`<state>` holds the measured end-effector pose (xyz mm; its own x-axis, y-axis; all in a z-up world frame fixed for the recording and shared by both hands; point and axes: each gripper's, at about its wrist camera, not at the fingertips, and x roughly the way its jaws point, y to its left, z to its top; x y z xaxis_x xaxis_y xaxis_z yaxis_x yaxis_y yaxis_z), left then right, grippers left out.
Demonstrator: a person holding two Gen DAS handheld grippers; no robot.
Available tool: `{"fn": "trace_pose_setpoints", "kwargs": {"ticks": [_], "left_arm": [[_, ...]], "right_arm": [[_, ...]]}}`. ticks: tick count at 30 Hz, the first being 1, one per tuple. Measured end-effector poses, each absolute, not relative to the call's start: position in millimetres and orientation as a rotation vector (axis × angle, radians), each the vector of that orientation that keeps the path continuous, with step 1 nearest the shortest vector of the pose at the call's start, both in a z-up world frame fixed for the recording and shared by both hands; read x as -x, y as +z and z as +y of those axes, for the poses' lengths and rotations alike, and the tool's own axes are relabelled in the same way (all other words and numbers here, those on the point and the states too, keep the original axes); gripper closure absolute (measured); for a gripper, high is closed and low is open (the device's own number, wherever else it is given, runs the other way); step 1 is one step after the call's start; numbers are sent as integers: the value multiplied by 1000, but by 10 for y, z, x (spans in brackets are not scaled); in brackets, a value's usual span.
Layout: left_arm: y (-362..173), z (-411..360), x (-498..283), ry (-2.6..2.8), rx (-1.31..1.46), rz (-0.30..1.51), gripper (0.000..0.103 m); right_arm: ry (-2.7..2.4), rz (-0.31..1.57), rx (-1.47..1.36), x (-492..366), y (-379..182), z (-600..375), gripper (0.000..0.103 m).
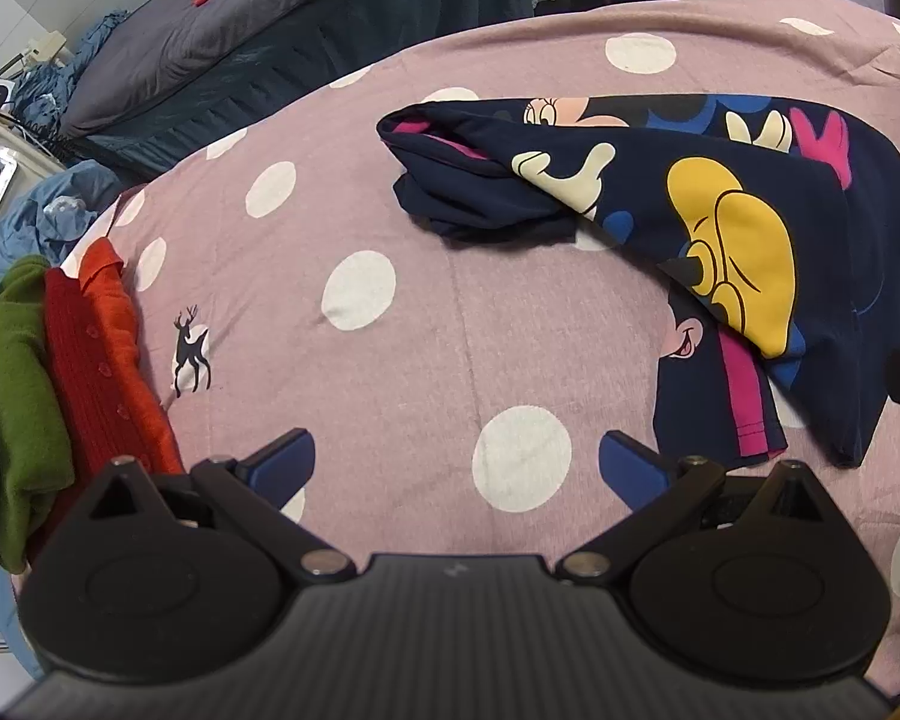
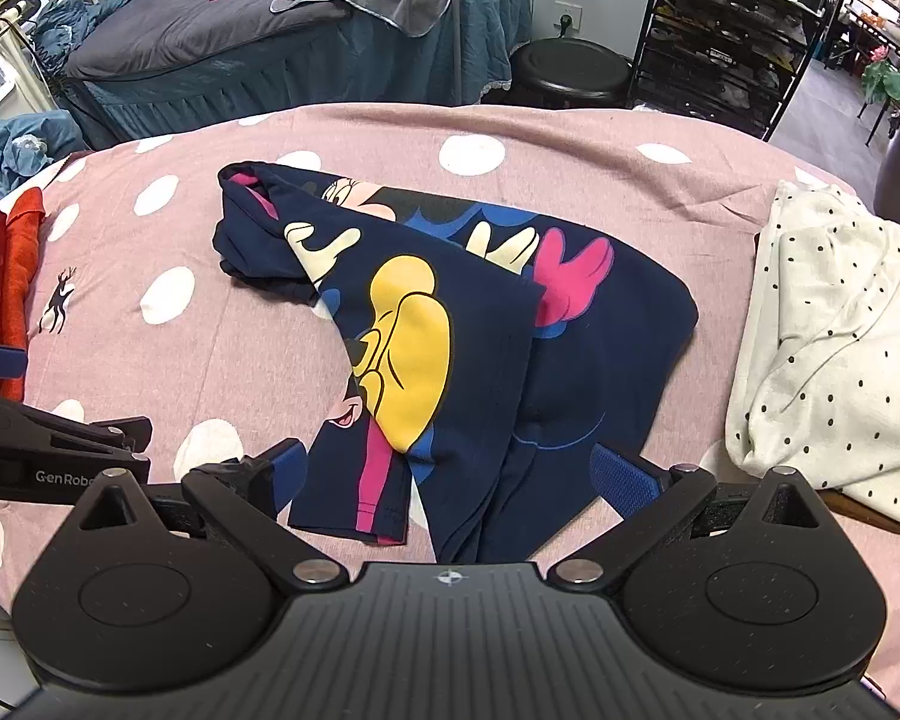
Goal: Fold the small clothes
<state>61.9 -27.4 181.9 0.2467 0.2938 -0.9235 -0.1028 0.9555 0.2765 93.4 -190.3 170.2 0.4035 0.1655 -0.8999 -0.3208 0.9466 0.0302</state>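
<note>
A navy cartoon-print garment (image 1: 726,222) (image 2: 450,324) lies partly folded on the pink dotted bedspread (image 1: 330,228) (image 2: 570,180), one side flap laid over its middle and a sleeve bunched at the far left. My left gripper (image 1: 457,468) is open over bare bedspread, just left of the garment's near hem. In the right wrist view my right gripper (image 2: 459,474) is open with the near hem lying between its blue fingers (image 2: 621,480). The left gripper's body (image 2: 54,450) shows at that view's left edge.
A stack of folded clothes, orange, red (image 1: 99,360) and green, sits at the bed's left edge. A white black-dotted garment (image 2: 828,330) lies at the right. Beyond the bed stand another bed in dark covers (image 2: 240,48), a black stool (image 2: 570,69) and a shelf rack (image 2: 726,30).
</note>
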Motion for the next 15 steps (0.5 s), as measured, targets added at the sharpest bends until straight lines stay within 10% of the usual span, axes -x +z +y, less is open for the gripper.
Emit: {"fn": "trace_pose_setpoints", "kwargs": {"ticks": [15], "left_arm": [[1759,-288,-567,266,-169,1308,0]], "right_arm": [[313,1123,156,-890,1657,-1894,0]]}}
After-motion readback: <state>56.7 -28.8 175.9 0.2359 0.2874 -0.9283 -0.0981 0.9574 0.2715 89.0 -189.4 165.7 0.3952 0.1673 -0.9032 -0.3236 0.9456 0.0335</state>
